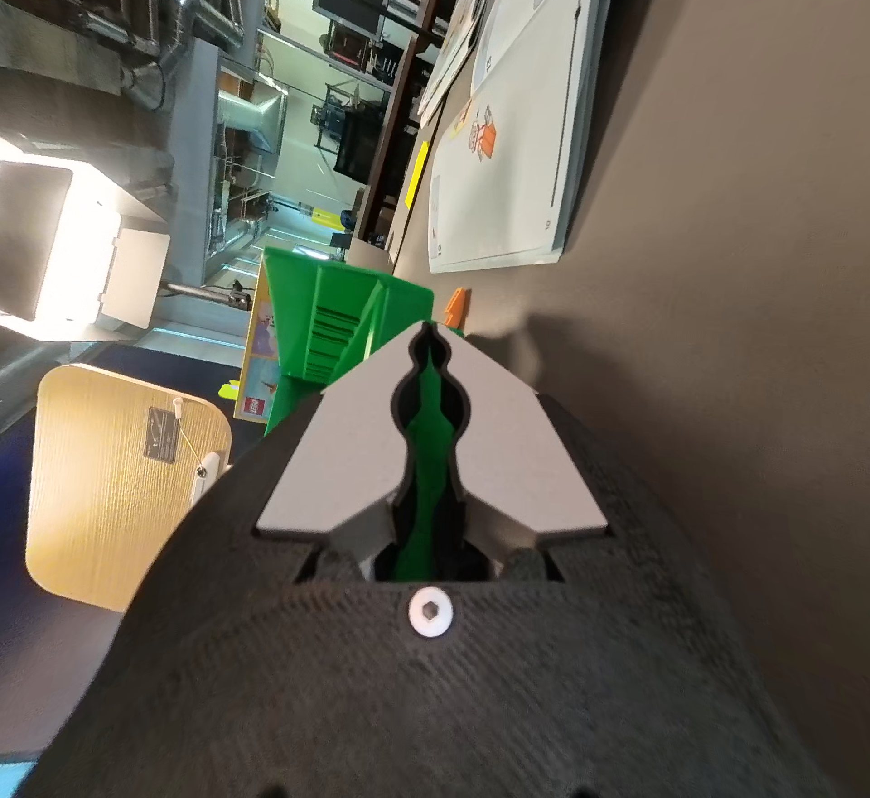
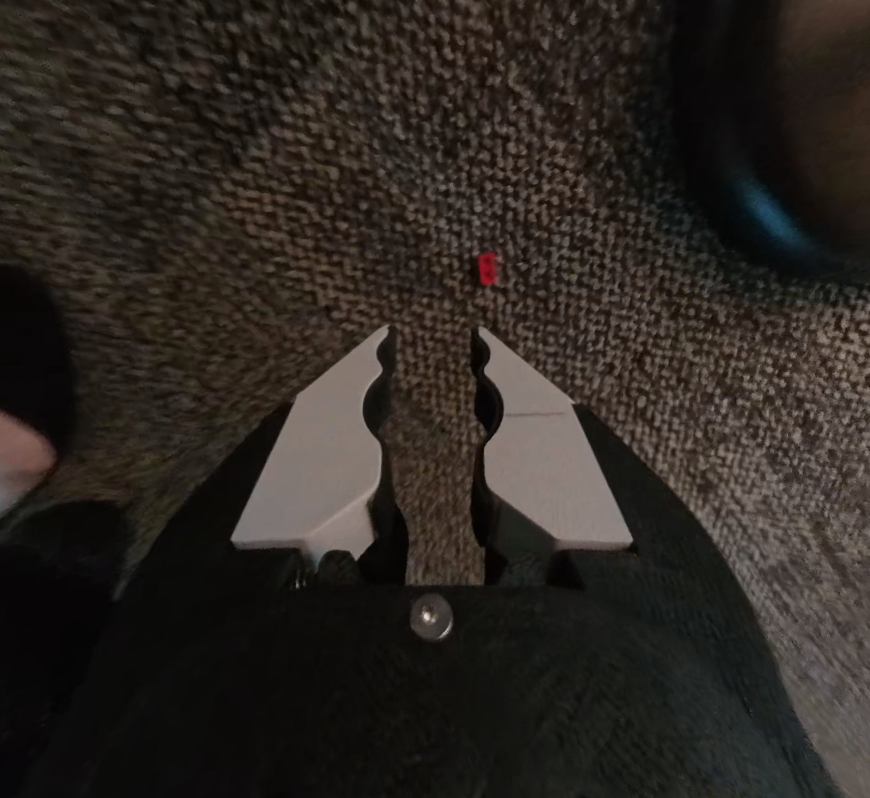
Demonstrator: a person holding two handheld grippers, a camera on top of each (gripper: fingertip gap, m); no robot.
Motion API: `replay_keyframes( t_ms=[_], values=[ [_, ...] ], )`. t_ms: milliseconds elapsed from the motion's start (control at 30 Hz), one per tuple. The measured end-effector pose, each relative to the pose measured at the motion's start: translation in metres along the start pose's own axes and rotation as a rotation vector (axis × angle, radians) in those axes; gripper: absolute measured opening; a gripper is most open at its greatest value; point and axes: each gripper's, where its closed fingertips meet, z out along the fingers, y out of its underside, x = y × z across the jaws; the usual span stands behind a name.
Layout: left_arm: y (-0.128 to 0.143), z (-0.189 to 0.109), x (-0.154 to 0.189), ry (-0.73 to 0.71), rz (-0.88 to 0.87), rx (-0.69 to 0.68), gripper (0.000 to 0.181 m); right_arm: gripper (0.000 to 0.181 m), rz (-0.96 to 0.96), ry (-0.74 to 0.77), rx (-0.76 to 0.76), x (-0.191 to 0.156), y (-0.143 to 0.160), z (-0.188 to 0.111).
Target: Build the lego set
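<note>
In the left wrist view, tipped on its side, my left gripper (image 1: 426,327) has its grey fingertips closed together, with nothing clearly held. A green plastic block (image 1: 348,323) stands just beyond it and shows through the gap between the fingers. A small orange Lego piece (image 1: 455,305) lies on the brown table (image 1: 706,352) by the tips. An open instruction booklet (image 1: 518,140) lies farther off. In the right wrist view, my right gripper (image 2: 432,333) is open and empty above grey carpet (image 2: 282,163). A tiny red Lego piece (image 2: 488,268) lies on the carpet just ahead of the tips.
A Lego box (image 1: 256,352) stands behind the green block, and a wooden chair back (image 1: 117,493) is beyond the table edge. A dark rounded object with a blue patch (image 2: 762,211) sits on the carpet at the upper right. A black shape (image 2: 33,352) is at the left edge. Some 105 cm of space lies between my two pairs of fingers. My left tips are roughly 6 cm from the small orange Lego piece (image 1: 455,305).
</note>
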Motion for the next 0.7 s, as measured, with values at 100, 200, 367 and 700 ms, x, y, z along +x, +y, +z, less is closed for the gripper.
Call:
replay_keyframes(
  t_ms=[100,200,367,700],
  values=[
    [-0.001,-0.002,-0.004,-0.040,0.012,0.002,0.000,0.030,0.009,0.018,0.031,0.016,-0.002,0.035],
    [0.002,-0.001,-0.006,-0.055,0.010,-0.030,0.000,0.028,-0.016,0.045,0.031,0.025,-0.004,0.057],
    [0.003,-0.001,-0.007,-0.068,0.010,-0.039,0.000,0.023,-0.056,0.052,0.048,0.026,-0.003,0.070],
    [0.003,-0.001,-0.009,-0.082,0.012,-0.039,0.000,0.006,0.024,0.098,0.064,0.021,-0.012,0.029]
  ],
)
